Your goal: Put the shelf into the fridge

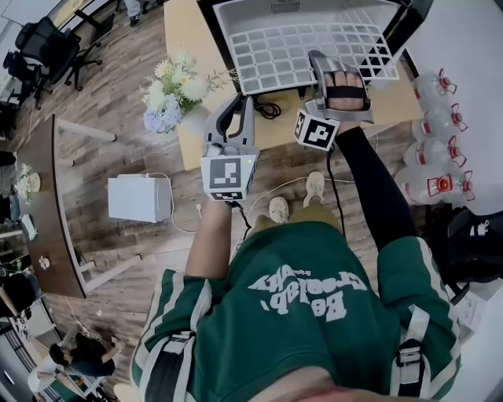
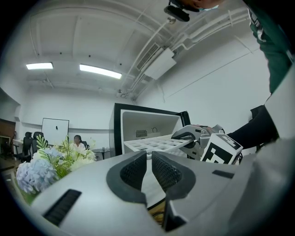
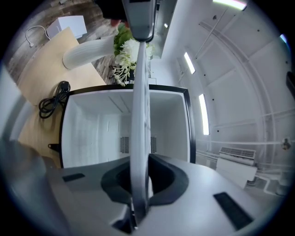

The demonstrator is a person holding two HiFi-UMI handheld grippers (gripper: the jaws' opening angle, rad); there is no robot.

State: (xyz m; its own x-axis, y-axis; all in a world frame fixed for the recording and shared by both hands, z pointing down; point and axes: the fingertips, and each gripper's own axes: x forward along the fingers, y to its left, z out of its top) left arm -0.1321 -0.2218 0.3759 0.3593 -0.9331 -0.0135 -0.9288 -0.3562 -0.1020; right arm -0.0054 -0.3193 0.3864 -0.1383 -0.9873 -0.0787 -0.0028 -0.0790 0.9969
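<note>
Far left: a white box (image 1: 139,198) is sitting on the wood floor. Next, flowers (image 1: 174,90) are standing at the corner of the table (image 1: 182,47). My left claw (image 1: 233,106) is hovering level just beside them, its jaws closed together on nothing; its cube is showing a black-and-white square marker, no words. Centre: the white grid shelf (image 1: 299,43) is lying level above the table, its far edge at the open mouth of the black-framed fridge (image 1: 206,16). My right claw (image 1: 324,63) is clamping the shelf's near right edge. Right: clear bottles (image 1: 436,133) with red caps are lying together. The white lettering on my green shirt is appearing upside down, and I cannot read it for certain.
</note>
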